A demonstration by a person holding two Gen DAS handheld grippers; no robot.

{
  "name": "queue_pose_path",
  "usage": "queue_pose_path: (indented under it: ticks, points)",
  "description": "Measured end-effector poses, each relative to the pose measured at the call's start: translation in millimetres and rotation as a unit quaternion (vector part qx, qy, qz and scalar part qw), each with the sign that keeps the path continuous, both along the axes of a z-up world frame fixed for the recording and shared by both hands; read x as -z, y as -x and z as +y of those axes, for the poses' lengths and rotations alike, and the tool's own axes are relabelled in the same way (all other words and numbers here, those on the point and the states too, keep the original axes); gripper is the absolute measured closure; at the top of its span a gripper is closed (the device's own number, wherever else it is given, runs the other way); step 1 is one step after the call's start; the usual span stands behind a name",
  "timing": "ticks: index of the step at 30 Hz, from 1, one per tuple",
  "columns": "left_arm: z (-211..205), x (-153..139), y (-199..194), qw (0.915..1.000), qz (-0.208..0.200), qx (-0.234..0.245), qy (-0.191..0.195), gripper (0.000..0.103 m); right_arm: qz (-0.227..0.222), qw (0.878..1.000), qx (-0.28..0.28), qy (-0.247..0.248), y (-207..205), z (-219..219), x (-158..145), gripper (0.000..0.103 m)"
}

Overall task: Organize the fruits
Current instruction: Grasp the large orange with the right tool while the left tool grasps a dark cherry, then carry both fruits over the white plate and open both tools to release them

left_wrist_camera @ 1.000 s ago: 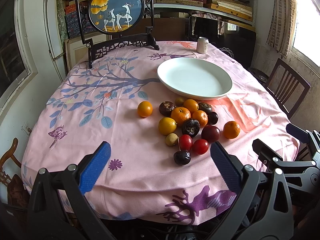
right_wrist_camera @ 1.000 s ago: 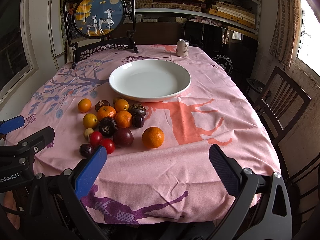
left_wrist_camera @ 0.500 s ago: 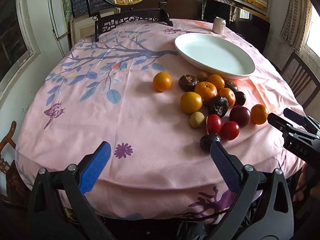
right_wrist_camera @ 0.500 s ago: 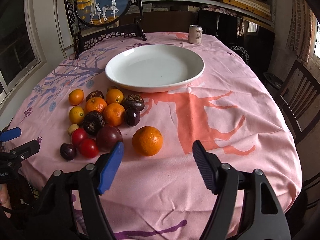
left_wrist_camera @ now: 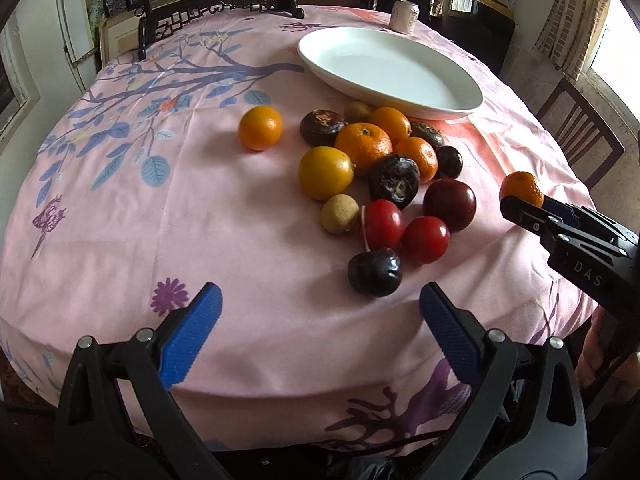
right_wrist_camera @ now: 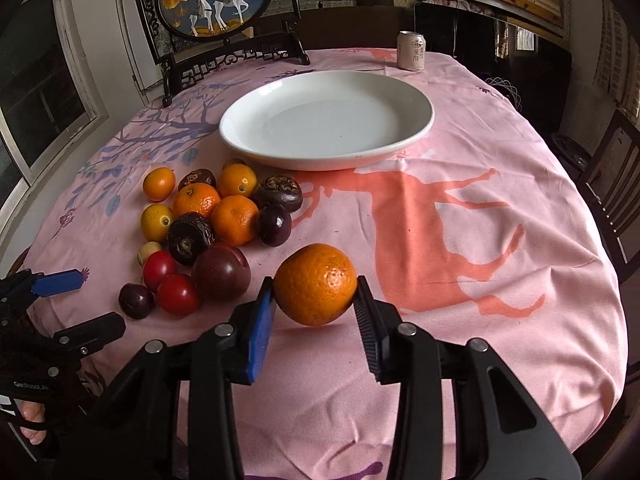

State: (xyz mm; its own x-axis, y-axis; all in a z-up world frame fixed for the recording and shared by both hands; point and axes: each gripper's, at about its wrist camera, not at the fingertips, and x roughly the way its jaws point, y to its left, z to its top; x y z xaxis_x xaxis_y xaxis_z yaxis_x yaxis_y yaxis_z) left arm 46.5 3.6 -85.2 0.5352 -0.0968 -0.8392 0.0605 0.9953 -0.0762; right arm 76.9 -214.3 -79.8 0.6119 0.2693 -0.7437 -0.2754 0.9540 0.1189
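My right gripper (right_wrist_camera: 316,312) is shut on a lone mandarin (right_wrist_camera: 315,284), its pads touching both sides, just above the pink tablecloth (right_wrist_camera: 460,240); the mandarin also shows in the left wrist view (left_wrist_camera: 520,187). A cluster of oranges, dark plums and red fruits (right_wrist_camera: 208,232) lies to its left. An empty white plate (right_wrist_camera: 420,114) sits beyond. My left gripper (left_wrist_camera: 318,324) is open and empty at the near table edge, just short of a dark plum (left_wrist_camera: 374,272).
A drink can (right_wrist_camera: 411,51) stands behind the plate. A framed round deer picture on a dark stand (right_wrist_camera: 216,0) is at the table's back left. A wooden chair (right_wrist_camera: 616,184) stands at the right side.
My right gripper moved forward and closed around the lone mandarin. My left gripper moved closer to the fruit cluster and stayed open.
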Motion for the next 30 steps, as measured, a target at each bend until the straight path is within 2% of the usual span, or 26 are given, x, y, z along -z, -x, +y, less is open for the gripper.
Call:
queue_pose_path:
  ticks: [1, 2, 4, 5, 7, 9, 10, 18, 23, 27, 30]
  points:
    - [-2, 2, -3, 1.0000, 0.000, 0.000, 0.000, 0.005, 0.001, 1.000, 0.002, -0.003, 2, -3, 0, 0.063]
    - [-5, 3, -6, 1.0000, 0.000, 0.001, 0.002, 0.010, 0.003, 1.000, 0.004, -0.005, 3, -6, 0, 0.063]
    - [-9, 8, -12, 0.9999, 0.007, 0.004, 0.007, 0.026, 0.006, 1.000, 0.008, -0.005, 3, -9, 2, 0.063]
    - [-11, 10, -15, 0.9999, 0.012, 0.005, 0.008, 0.040, 0.008, 1.000, 0.009, -0.007, 4, -11, 3, 0.063]
    - [-13, 10, -16, 1.0000, 0.005, 0.003, 0.000, 0.048, 0.011, 1.000, 0.010, -0.011, 4, -13, 5, 0.063]
    - [-13, 9, -16, 0.9999, 0.006, 0.007, 0.009, 0.067, 0.011, 1.000, 0.010, -0.013, 6, -14, 6, 0.063]
    - [-13, 9, -15, 0.9998, 0.007, 0.009, 0.015, 0.072, 0.010, 1.000, 0.008, -0.014, 6, -13, 5, 0.063]
    - [-15, -6, -9, 0.9996, -0.013, 0.015, 0.021, 0.071, 0.004, 1.000, 0.004, -0.031, 8, -15, 2, 0.063]
    - [-16, -32, -17, 0.9989, -0.037, 0.026, 0.011, 0.071, -0.001, 0.999, -0.007, -0.048, 0, -21, -8, 0.063]
    - [-15, -64, -57, 0.9978, -0.060, 0.027, 0.002, 0.071, -0.016, 0.999, -0.024, -0.039, -27, -19, -32, 0.063]
    - [-16, -87, -115, 0.9977, -0.064, 0.021, -0.005, 0.071, -0.034, 0.998, -0.044, -0.032, -70, -13, -59, 0.063]
